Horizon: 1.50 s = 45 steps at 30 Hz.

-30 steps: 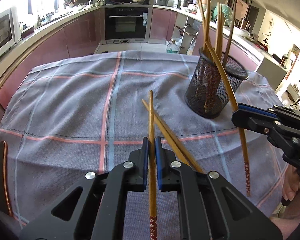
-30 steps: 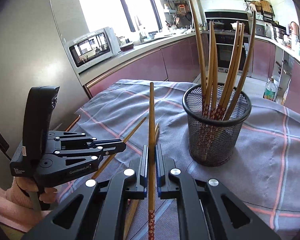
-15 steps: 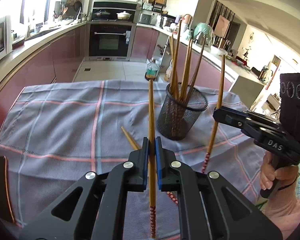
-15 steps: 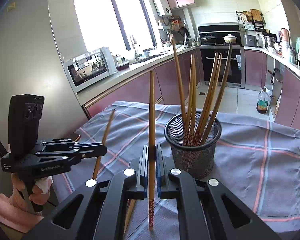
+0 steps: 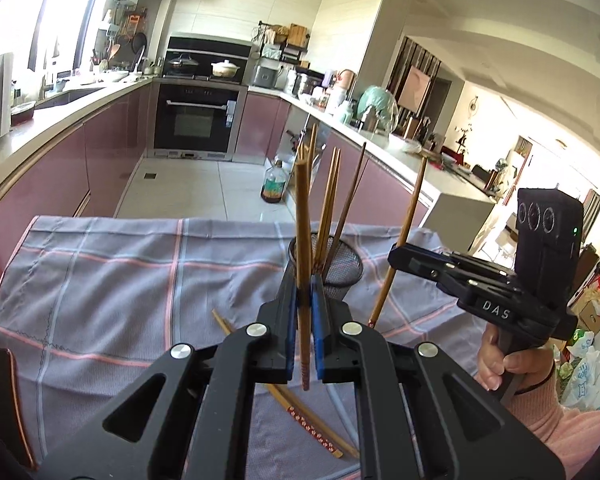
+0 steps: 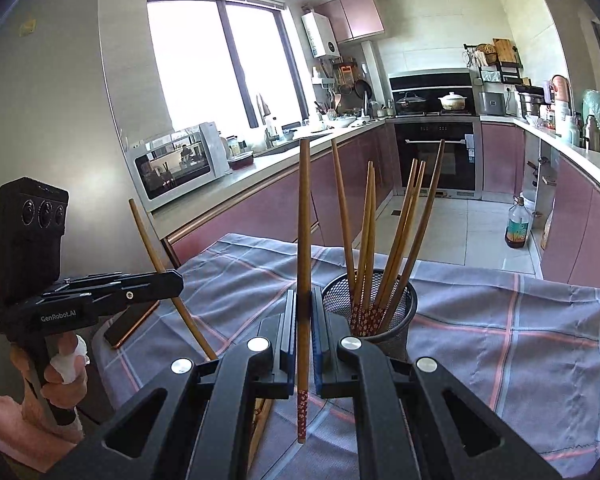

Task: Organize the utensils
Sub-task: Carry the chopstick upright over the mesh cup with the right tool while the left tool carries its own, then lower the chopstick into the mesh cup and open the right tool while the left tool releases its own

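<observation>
— Fingers [image 5: 320, 320] of the left gripper [image 5: 305, 316] are pressed together on one chopstick [image 5: 302, 216], right?

— Yes. They are nearly closed, with only the stick's thickness between the blue pads. The stick stands almost upright, its patterned end hanging below the grip and clear of the cloth. The right gripper [image 6: 305, 328] is the same: closed tight on its own chopstick [image 6: 303, 216], also upright, red flowered end pointing down.

— And where does everything go?

— Into the black mesh holder [image 6: 404, 308] on the counter [image 6: 500, 344], which is covered with a grey checked cloth. Several chopsticks already lean in it, patterned ends down. From the right wrist view it sits just beyond and a little right of the right gripper; from the left wrist view it stands straight ahead, behind the held stick.

— So which step is this?

— I'd judge it the carry: both sticks are picked up and held above the cloth, neither is in the holder yet. Two loose chopsticks [image 5: 300, 416] lie on the cloth below the left gripper.

— What does the next move ask for?

— Bringing each lower tip over the holder's rim, keeping the stick upright, lowering it past the leaning ones, then spreading the fingers. One hand at a time, probably, so the grippers don't crowd the opening.
</observation>
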### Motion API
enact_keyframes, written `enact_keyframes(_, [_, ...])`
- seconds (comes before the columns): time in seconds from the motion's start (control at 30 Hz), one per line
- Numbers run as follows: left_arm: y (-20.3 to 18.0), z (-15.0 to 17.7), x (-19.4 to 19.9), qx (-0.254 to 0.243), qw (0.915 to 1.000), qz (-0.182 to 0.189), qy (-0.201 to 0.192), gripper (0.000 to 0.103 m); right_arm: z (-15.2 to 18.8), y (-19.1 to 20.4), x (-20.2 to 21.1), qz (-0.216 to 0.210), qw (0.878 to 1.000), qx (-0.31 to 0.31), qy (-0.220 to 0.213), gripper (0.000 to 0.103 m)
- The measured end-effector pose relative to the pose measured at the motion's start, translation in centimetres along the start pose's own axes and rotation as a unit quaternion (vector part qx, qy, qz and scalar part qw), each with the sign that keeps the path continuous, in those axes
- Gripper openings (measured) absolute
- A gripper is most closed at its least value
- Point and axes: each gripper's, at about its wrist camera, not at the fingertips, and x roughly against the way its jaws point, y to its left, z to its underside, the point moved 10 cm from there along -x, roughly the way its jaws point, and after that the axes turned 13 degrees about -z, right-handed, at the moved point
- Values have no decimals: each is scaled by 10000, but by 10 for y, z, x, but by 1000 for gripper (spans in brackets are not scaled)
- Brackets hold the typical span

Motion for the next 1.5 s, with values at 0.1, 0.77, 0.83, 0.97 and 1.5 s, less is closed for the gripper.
enact_keyframes(0.1, [-3,-12,5,23,9999,44,-120,7,-8,-1,3,32,9999,44,-87,5])
enact_keyframes(0.77, [-31,-90,11,-59,9973,242,-694,7,-62,-13,22,289,9972,319,-616,5])
enact_keyframes(0.83, [-34,-97,12,-80,9968,256,-751,7,-67,-13,23,310,9968,349,-652,5])
enact_keyframes(0.97, [-41,-111,11,-137,9957,237,-883,7,-76,-17,23,347,9960,379,-726,5])
enact_keyframes(1.5, [-57,-118,-17,-295,9960,116,-839,7,-82,-38,2,549,9953,236,-756,5])
